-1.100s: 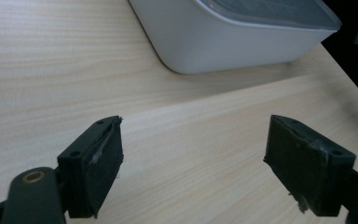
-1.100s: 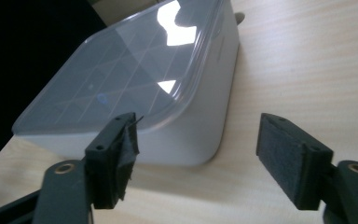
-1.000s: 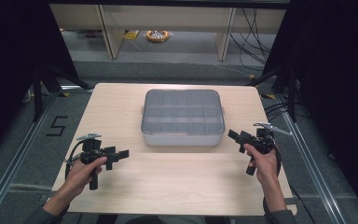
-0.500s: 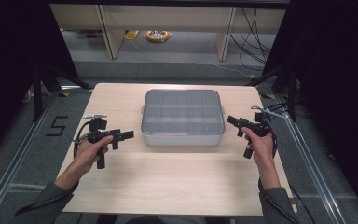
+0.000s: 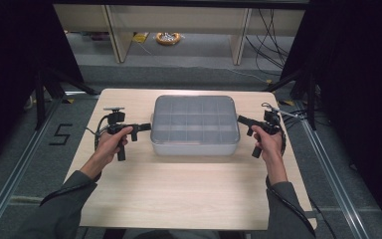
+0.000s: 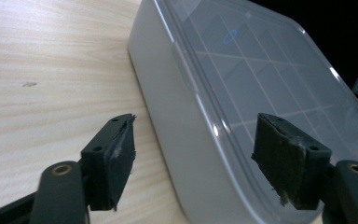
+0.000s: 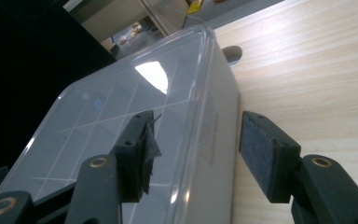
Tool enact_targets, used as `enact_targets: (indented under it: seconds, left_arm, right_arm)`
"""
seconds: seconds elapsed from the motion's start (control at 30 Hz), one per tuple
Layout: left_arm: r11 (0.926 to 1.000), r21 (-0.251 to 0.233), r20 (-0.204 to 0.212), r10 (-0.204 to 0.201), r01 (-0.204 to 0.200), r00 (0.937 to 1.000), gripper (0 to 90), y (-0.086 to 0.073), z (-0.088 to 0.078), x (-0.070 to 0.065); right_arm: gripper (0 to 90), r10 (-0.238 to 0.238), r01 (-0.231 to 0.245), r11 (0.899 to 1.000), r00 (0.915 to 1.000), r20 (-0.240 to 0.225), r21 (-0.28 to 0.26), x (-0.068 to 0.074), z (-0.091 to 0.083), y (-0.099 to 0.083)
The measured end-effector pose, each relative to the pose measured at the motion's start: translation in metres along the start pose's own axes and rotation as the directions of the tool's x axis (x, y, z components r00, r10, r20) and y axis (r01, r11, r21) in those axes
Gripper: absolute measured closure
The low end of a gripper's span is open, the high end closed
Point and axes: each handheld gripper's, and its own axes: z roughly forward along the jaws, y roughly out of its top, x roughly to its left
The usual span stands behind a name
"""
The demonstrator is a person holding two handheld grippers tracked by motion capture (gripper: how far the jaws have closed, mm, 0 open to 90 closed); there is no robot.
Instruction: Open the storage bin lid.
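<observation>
Grippers left (image 5: 146, 126) and right (image 5: 240, 119), jaws just closing, astride box (image 5: 195, 124) edges, pads apart.

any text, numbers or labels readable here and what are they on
"5": dark digit marked on the grey floor left of the table.
Faint embossed marking on the side wall of the box, seen in the right gripper view: too faint to read.
Small blue ring on the box lid: a mark, with no letters to make out.
</observation>
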Motion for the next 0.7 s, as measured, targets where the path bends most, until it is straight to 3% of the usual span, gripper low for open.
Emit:
enact_targets:
  seconds: [0.2,0.23,0.27,0.3,0.33,0.37,0.4,0.43,0.47,0.63,0.7]
  left_arm:
    - [1.0000,0.001,0.019,-0.005,0.005,0.9998,33.0,0.009,0.012,0.000]
    - [0.9997,0.006,0.020,-0.023,0.023,0.9995,33.6,0.011,0.018,-0.001]
    - [0.9996,0.011,0.013,-0.025,0.025,0.9996,33.5,0.012,0.020,0.000]
    - [0.9994,0.013,0.007,-0.033,0.033,0.9994,33.4,0.013,0.024,0.000]
    - [0.9993,0.017,0.006,-0.034,0.034,0.9994,33.8,0.014,0.026,0.001]
    - [0.9989,0.019,0.005,-0.042,0.042,0.9991,34.0,0.014,0.030,0.001]
    - [0.9986,0.024,0.006,-0.048,0.047,0.9988,34.0,0.015,0.032,0.001]
    - [0.9986,0.024,0.006,-0.048,0.047,0.9988,34.5,0.015,0.032,0.001]
    - [0.9967,0.029,0.012,-0.076,0.076,0.9970,36.4,0.016,0.037,0.000]
    - [0.9992,0.013,-0.020,-0.038,0.038,0.9991,38.1,0.020,0.046,-0.005]
    - [0.9990,0.019,-0.009,-0.040,0.041,0.9991,40.7,0.020,0.048,-0.006]
  right_arm:
    - [47.1,0.019,-0.019,1.000,0.9998,-0.004,0.013,0.002,0.010,0.001]
    - [47.1,0.078,-0.078,0.997,0.9969,-0.010,0.029,0.004,0.012,0.002]
    - [47.1,0.027,-0.026,1.000,0.9996,-0.009,0.005,0.000,0.016,0.002]
    - [47.1,0.056,-0.056,0.998,0.9984,-0.006,0.012,0.003,0.016,0.002]
    - [47.1,0.009,-0.009,1.000,1.0000,0.003,0.020,0.000,0.017,0.001]
    - [47.1,0.028,-0.028,0.999,0.9996,-0.001,0.027,0.000,0.018,0.001]
    - [47.1,0.077,-0.077,0.997,0.9970,-0.007,0.025,0.004,0.019,0.001]
    - [47.1,0.052,-0.051,0.998,0.9986,-0.013,0.020,0.001,0.021,0.001]
    - [47.1,0.051,-0.051,0.999,0.9986,-0.014,0.014,0.001,0.022,0.001]
    - [48.3,0.093,-0.092,0.995,0.9955,-0.019,0.035,0.003,0.026,0.000]
    - [49.2,0.061,-0.061,0.998,0.9980,-0.011,0.018,0.001,0.028,0.000]
